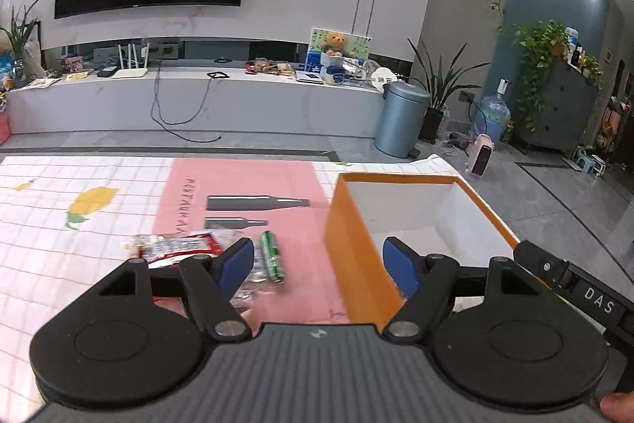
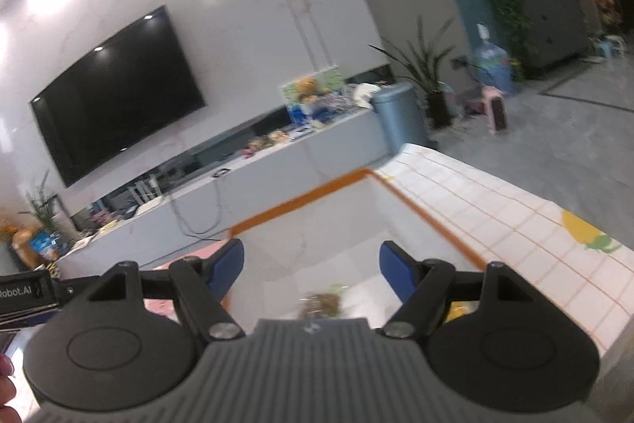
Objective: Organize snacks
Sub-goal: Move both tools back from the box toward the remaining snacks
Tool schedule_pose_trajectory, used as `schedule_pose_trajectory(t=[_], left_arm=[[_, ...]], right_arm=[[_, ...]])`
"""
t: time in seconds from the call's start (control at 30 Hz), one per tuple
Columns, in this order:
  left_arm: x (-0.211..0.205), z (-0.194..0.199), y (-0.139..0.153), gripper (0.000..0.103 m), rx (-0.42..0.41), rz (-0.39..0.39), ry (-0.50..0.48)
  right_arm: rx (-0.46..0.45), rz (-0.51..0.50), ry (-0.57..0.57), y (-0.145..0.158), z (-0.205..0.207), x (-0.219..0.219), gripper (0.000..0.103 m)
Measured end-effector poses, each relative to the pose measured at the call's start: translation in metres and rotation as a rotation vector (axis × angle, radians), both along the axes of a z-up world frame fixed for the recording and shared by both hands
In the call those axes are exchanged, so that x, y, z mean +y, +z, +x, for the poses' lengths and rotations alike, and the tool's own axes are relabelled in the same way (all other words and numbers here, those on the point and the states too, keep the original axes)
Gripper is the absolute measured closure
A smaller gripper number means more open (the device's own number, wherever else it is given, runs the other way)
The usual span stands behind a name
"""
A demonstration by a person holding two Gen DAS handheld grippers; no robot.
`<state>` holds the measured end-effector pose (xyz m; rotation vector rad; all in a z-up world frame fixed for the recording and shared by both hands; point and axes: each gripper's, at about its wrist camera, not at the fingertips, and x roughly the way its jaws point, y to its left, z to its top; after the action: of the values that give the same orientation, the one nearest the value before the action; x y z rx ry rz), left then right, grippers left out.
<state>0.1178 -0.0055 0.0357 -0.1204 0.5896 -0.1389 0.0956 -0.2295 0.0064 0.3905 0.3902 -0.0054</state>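
In the left wrist view my left gripper (image 1: 319, 264) is open, with nothing between its blue pads (image 1: 237, 264). It hovers over the pink mat, just left of the orange box (image 1: 356, 264) with white inner walls. On the mat below lie a red snack packet (image 1: 178, 248), a green packet (image 1: 271, 256) and a clear wrapper (image 1: 253, 282). In the right wrist view my right gripper (image 2: 313, 256) is open above the orange box (image 2: 301, 201). A blurred snack (image 2: 323, 304) lies on the box floor. Something yellow (image 2: 459, 312) shows behind the right finger.
The table has a white checked cloth (image 1: 59, 264) with lemon prints and a pink mat (image 1: 245, 181). The table's far edge faces a TV bench (image 1: 198, 98). A grey bin (image 1: 400, 121) and plants stand on the floor to the right. Each gripper's body edges into the other's view.
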Motion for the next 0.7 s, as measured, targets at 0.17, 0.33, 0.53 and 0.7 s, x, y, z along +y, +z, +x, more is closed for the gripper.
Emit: schedule_pose_trajectory(t=[0.17,0.33,0.53,0.7], left_arm=[[0.023,-0.016,0.006,0.016,-0.006,0.006,0.017],[0.049,-0.025,0.007,0.016,0.002,0.002,0.048],[0.088,-0.022,-0.008,0.016,0.050,-0.032,0.111],[0.123,-0.011,-0.031,0.016,0.087,-0.086,0.169]], right_arm=[[-0.060,-0.041,0.074,0.010,-0.011,0.027,0.029],[-0.100,-0.067,0.156,0.014,-0.019,0.058,0.029],[-0.087,-0.107,0.244,0.006,-0.018,0.105,0.019],[-0.031,-0.092,0.291,-0.011,-0.006,0.139,0.011]])
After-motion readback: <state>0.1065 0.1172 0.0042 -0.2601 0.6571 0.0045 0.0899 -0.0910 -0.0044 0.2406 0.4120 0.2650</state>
